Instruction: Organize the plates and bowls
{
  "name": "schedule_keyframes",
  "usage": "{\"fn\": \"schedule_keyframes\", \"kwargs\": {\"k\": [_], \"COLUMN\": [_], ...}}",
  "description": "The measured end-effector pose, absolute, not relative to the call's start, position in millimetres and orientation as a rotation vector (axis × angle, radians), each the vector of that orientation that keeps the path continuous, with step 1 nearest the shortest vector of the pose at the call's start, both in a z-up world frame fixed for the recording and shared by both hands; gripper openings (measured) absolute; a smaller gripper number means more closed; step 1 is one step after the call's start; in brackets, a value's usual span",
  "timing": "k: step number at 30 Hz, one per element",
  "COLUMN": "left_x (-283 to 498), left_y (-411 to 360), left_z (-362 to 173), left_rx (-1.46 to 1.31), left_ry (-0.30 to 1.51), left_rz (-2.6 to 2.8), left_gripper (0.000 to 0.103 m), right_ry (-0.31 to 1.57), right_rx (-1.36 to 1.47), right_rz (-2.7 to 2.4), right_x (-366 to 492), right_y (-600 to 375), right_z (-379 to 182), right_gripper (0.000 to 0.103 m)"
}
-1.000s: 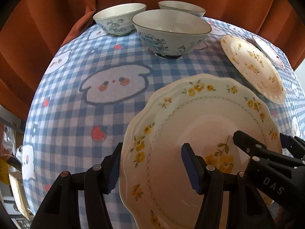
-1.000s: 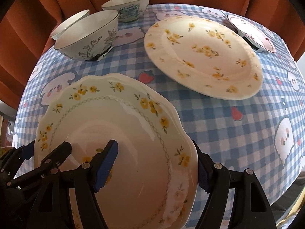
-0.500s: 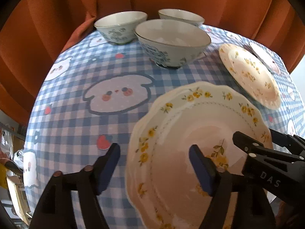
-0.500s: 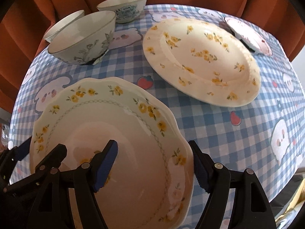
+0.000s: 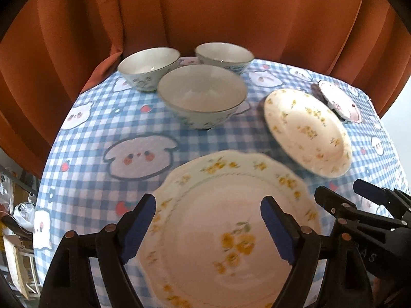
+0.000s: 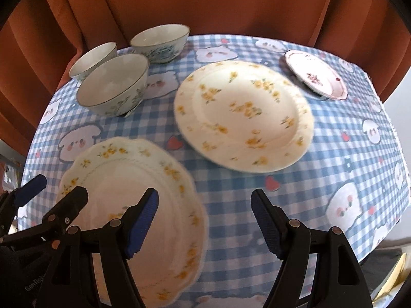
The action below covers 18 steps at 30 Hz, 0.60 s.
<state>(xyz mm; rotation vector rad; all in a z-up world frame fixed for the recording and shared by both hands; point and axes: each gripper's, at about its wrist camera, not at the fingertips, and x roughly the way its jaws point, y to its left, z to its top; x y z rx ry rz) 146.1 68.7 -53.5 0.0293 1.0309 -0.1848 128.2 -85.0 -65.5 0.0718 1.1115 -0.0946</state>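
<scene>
A scalloped plate with yellow flowers [image 5: 226, 225] [image 6: 123, 192] lies flat on the checked tablecloth at the near edge. My left gripper [image 5: 208, 225] hovers above its left rim, jaws opening, pads clear of the plate. My right gripper [image 6: 205, 218] hangs open over its right rim, one finger above the plate and one above the cloth. Each gripper shows in the other's view: right gripper [image 5: 344, 192], left gripper [image 6: 55, 190]. A round flowered plate [image 5: 308, 131] [image 6: 244, 115] sits further right. Three bowls stand at the back: a large bowl [image 5: 203, 97] [image 6: 113, 84] and two smaller bowls [image 5: 149, 66] [image 5: 223, 56].
A small pink-rimmed plate [image 6: 316, 77] sits at the far right corner. An orange curtain [image 6: 231, 5] hangs close behind the table. The tablecloth's edge [image 6: 385, 118] drops off at the right. Clutter lies on the floor at the left [image 5: 18, 218].
Both grippers have risen and pulled back from the scalloped plate, which stays on the table. The left jaws have spread wider and let go of its rim.
</scene>
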Motion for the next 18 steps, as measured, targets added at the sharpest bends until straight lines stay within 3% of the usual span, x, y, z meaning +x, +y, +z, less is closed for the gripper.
{"fn": "schedule_keyframes", "kwargs": {"k": [18], "left_x": [199.3], "left_y": [-43.3], "left_z": [-47.0], "left_rx": [-0.003], "left_ry": [1.0], "left_rz": [-0.086], "left_gripper": [0.085], "right_ry": [1.076], "right_rx": [0.107], "right_rz": [-0.073], "right_x": [191.1], "right_y": [-210.4], "right_z": [-56.5], "right_gripper": [0.077]}}
